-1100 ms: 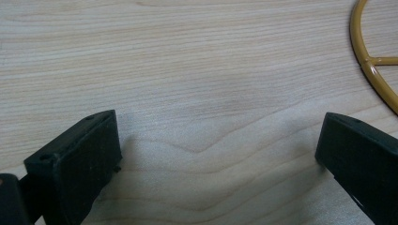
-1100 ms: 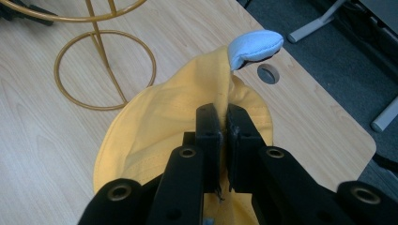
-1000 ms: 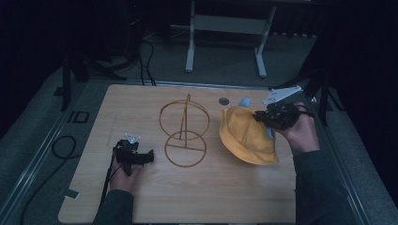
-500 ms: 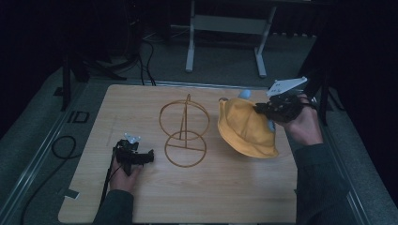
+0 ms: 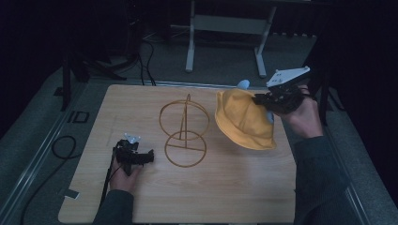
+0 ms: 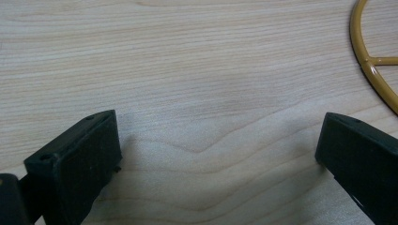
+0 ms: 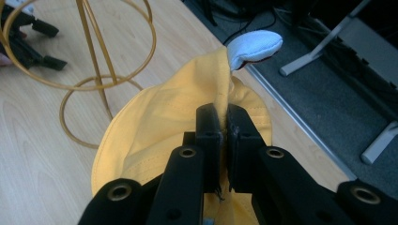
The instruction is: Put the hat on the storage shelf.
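A yellow bucket hat hangs above the right side of the wooden table, a pale ear-like tab at its top. My right gripper is shut on the hat's fabric; in the right gripper view its jaws pinch the hat below the pale tab. A gold wire stand with a ring base and an upright ring sits at the table's middle. My left gripper rests on the table left of the stand, open, with bare wood between its fingers.
A metal frame leg stands on the grey floor beyond the table. Cables lie on the floor at the left. The stand's base ring lies just off the left gripper's far right.
My right gripper has lifted the yellow hat off the table and carried it up and slightly back. The left gripper has stayed put.
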